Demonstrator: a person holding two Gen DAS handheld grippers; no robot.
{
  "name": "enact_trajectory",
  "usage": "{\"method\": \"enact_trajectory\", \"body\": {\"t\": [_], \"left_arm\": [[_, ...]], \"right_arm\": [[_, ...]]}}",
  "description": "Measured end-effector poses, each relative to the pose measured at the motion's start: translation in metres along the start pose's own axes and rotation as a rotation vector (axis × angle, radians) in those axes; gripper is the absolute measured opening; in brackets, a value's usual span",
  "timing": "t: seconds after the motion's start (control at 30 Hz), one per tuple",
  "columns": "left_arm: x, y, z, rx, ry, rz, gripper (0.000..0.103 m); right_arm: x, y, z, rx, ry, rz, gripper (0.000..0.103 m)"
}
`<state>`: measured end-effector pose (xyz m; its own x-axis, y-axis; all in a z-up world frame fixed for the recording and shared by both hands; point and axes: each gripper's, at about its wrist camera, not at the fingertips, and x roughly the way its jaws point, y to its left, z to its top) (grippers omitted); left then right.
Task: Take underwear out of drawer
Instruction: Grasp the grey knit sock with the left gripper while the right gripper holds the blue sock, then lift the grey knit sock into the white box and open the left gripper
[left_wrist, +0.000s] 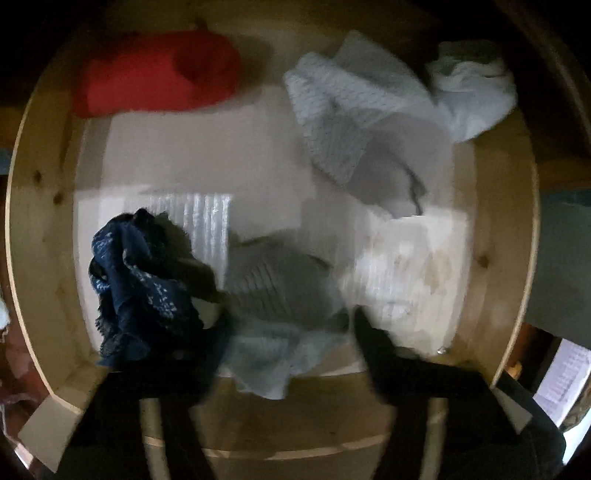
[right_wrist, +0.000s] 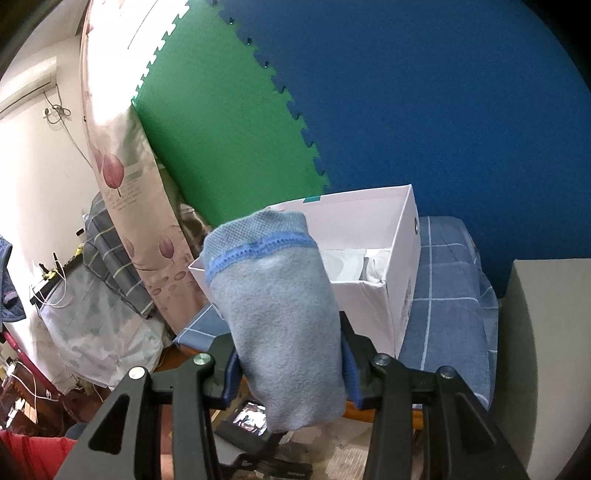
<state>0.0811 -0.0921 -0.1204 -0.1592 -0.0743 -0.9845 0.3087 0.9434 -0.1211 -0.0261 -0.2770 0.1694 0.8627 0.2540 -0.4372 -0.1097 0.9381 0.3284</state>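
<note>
In the left wrist view I look down into an open wooden drawer (left_wrist: 37, 229) holding several garments: a red one (left_wrist: 159, 74) at the back left, pale blue-grey ones (left_wrist: 354, 107) at the back right, dark blue lace underwear (left_wrist: 140, 280) at the front left, and a grey-blue piece (left_wrist: 277, 291) between my fingers. My left gripper (left_wrist: 288, 325) is open just above that piece; the view is blurred. My right gripper (right_wrist: 288, 354) is shut on light blue underwear (right_wrist: 273, 306) and holds it up in front of a white box (right_wrist: 402, 266).
The white box stands on a blue checked bed cover (right_wrist: 450, 295) and holds pale cloth. Green and blue foam mats (right_wrist: 406, 110) cover the wall behind. A floral curtain (right_wrist: 125, 177) hangs at the left. A grey block (right_wrist: 546, 350) stands at the right.
</note>
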Motion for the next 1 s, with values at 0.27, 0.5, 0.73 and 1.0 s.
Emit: {"method": "enact_trajectory", "body": {"t": [0.27,0.5,0.73,1.0], "left_arm": [[-0.018,0.003,-0.022,0.027,-0.047,-0.034,0.023],[-0.056,0.014,-0.060,0.045,-0.128,-0.061,0.020],[-0.126,0.005,-0.070,0.094,-0.282,-0.090,0.020],[-0.227,0.015,-0.104,0.122,-0.481,-0.125,0.020]], "right_arm": [[-0.001,-0.001,-0.001,0.005,-0.001,-0.003,0.044],[-0.002,-0.005,-0.002,0.024,-0.008,-0.011,0.044],[0.002,-0.006,-0.003,0.024,0.000,-0.028,0.044],[0.003,-0.007,-0.004,0.026,-0.004,-0.033,0.044]]}}
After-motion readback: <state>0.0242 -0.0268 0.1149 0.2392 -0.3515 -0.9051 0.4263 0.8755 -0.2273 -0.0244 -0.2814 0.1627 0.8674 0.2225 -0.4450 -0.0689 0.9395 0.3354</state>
